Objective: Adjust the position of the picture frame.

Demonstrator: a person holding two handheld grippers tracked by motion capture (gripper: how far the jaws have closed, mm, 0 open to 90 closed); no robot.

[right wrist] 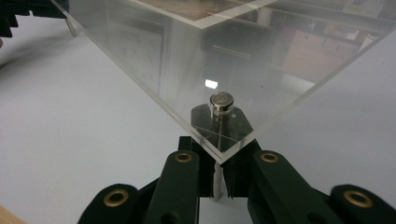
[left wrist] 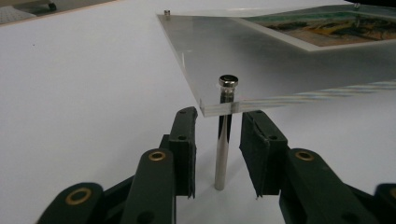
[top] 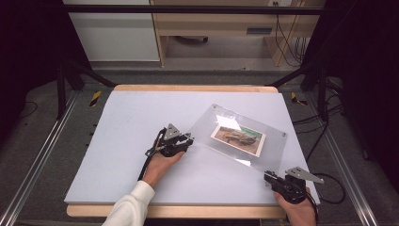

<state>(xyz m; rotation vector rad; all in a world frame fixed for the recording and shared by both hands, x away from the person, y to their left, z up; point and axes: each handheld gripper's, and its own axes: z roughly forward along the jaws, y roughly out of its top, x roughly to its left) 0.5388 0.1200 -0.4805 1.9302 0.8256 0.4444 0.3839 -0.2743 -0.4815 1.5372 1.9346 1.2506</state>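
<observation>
White and bare, the surface carries a clear acrylic photo frame on metal legs. My right claw pinches one corner leg to steady it; my left claw straddles another leg, spread and not yet touching it.

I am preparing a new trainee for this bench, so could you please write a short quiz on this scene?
1. True or false: the left gripper has its fingers pressed on the slim silver metal standoff leg.
2. Which picture lies inside the clear square acrylic frame panel? A a small landscape photo with a white border; B a blue circle; C a text page.
3. What does the right gripper clamp?

Key
1. False: the leg stands between the fingers with gaps on both sides.
2. A.
3. The short silver leg under the near corner of the panel, below its round metal cap.
</observation>
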